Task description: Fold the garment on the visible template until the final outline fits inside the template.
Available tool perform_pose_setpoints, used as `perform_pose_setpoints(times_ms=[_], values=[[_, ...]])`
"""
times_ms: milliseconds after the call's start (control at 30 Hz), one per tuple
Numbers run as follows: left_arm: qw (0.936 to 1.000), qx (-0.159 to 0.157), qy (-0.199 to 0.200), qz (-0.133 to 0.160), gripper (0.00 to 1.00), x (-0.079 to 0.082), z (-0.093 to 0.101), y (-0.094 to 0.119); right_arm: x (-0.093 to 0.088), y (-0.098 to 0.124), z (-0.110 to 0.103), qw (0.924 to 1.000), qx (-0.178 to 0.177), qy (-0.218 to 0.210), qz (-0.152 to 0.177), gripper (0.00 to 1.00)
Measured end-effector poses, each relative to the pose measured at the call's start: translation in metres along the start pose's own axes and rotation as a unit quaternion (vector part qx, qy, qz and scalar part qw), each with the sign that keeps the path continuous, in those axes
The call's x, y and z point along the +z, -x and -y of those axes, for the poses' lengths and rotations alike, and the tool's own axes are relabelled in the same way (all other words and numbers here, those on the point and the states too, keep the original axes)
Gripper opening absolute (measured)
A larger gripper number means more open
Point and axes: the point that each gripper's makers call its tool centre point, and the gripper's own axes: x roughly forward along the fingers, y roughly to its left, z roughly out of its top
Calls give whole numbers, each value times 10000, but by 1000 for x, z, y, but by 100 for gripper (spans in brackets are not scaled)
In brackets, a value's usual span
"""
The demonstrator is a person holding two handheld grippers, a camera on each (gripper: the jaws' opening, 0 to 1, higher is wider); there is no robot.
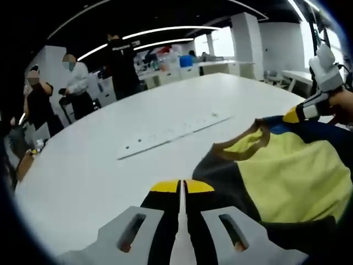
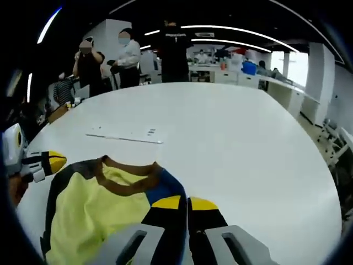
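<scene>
A yellow garment (image 1: 287, 176) with dark navy sides and a brown collar (image 1: 242, 148) lies spread on the white table (image 1: 110, 165). My left gripper (image 1: 181, 186) is at its dark left edge, jaws pressed together on the fabric. The right gripper (image 1: 298, 113) comes in from the right at the blue shoulder corner. In the right gripper view the same garment (image 2: 94, 212) spreads to the left. My right gripper (image 2: 185, 203) is shut at its blue shoulder (image 2: 165, 190), and the left gripper (image 2: 49, 161) touches the dark far shoulder.
A flat white strip (image 1: 171, 133) with small dark marks lies on the table beyond the garment, also the strip (image 2: 124, 135) in the right gripper view. Several people (image 2: 129, 55) stand past the far table edge. Desks and chairs (image 2: 331, 135) ring the room.
</scene>
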Motion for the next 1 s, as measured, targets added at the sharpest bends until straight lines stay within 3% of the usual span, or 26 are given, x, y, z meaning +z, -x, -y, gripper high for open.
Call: perform_pose_setpoints(times_ms=[167,333,633,1000], values=[[9998,-131,-3,115,10,5,1,10,10,10,-13,9995,300,-34,127,29],[9983,-468,3,361,22,15,10,23,8,23,-26,9982,585,-81,55,47],[9942,-802,139,701,40,27,16,59,5,57,-57,9947,1026,31,26,68],[9941,-728,-167,783,48,13,16,107,-21,110,-78,9901,1376,276,-101,81]])
